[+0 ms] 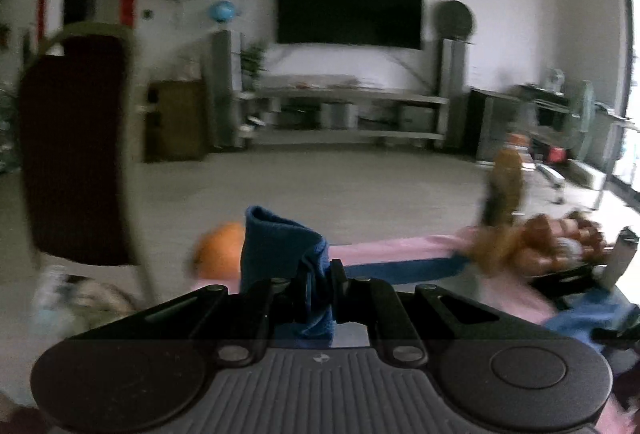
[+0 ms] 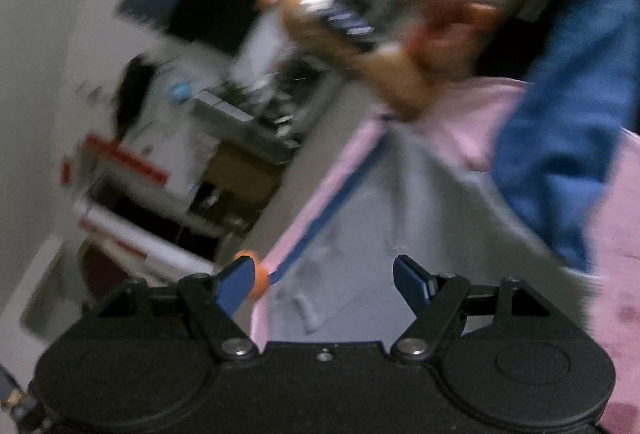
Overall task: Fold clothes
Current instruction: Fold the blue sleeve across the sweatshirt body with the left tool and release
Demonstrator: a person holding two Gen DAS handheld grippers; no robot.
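Note:
In the left wrist view my left gripper [image 1: 318,276] is shut on a bunched edge of a dark blue garment [image 1: 280,242], lifted above the pink surface [image 1: 400,246]. In the right wrist view the same blue garment [image 2: 560,137] hangs at the right over the pink cover [image 2: 616,234]. My right gripper [image 2: 324,282] stands open, with nothing between its blue pads [image 2: 236,284]. It hovers over a pale grey garment [image 2: 380,234] spread flat on the cover. A person's hand [image 2: 424,41], blurred, is above it.
A person's hand [image 1: 540,246] is at the right over the pink surface. An orange ball [image 1: 220,250] sits at the surface's far edge. A dark chair [image 1: 72,145] stands at the left; a wall TV [image 1: 348,5] and a low shelf [image 1: 344,113] lie beyond open floor.

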